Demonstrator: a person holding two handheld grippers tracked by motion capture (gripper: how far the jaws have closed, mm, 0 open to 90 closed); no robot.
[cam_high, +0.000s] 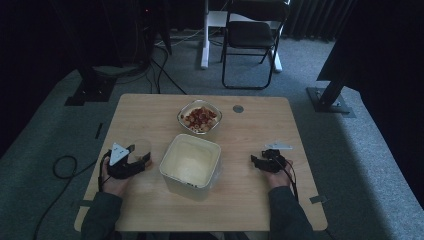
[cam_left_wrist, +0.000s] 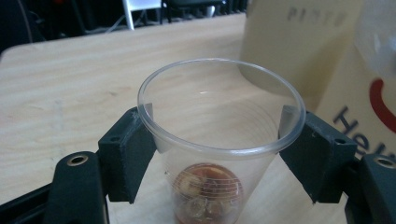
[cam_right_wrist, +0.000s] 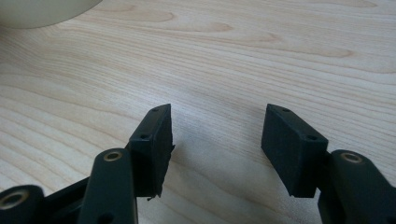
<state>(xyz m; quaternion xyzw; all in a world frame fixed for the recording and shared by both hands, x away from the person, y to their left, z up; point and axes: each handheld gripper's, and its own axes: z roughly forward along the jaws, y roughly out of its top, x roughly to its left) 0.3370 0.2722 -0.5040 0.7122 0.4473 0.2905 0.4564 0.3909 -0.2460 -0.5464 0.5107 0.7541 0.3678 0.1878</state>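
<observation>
clear plastic cup (cam_left_wrist: 219, 135), held upright between the two black jaws of the left gripper (cam_left_wrist: 219, 154), pads pressed to its sides just under the rim. small heap of reddish and pale snack pieces (cam_left_wrist: 208, 191) lying in the bottom of that cup. seen from above, same cup (cam_high: 141, 148) near the left edge of the light wooden table (cam_high: 250, 200), left gripper (cam_high: 137, 159) clamped round it, grey three-cornered plate (cam_high: 118, 153) on top, left hand (cam_high: 114, 182) behind, dark sleeve (cam_high: 100, 217) coming in from the bottom edge, black cable (cam_high: 62, 167) trailing off to the floor.

over on the right side of the table, right gripper (cam_high: 256, 161) low over the wood, jaws parted wide with nothing between them, bare grain showing in the gap of the right gripper (cam_right_wrist: 215, 140). right hand (cam_high: 277, 177) behind it.

between the two grippers, large cream square plastic tub (cam_high: 190, 165), open at the top, just beside the cup; its pale wall with dark lettering close behind the cup (cam_left_wrist: 299, 42) in the left gripper view.

farther back, clear square bowl (cam_high: 199, 118) of red and tan snack pieces, just beyond the tub. small grey round disc (cam_high: 238, 108) near the far edge. past the table, grey carpet and a black folding chair (cam_high: 252, 40).
</observation>
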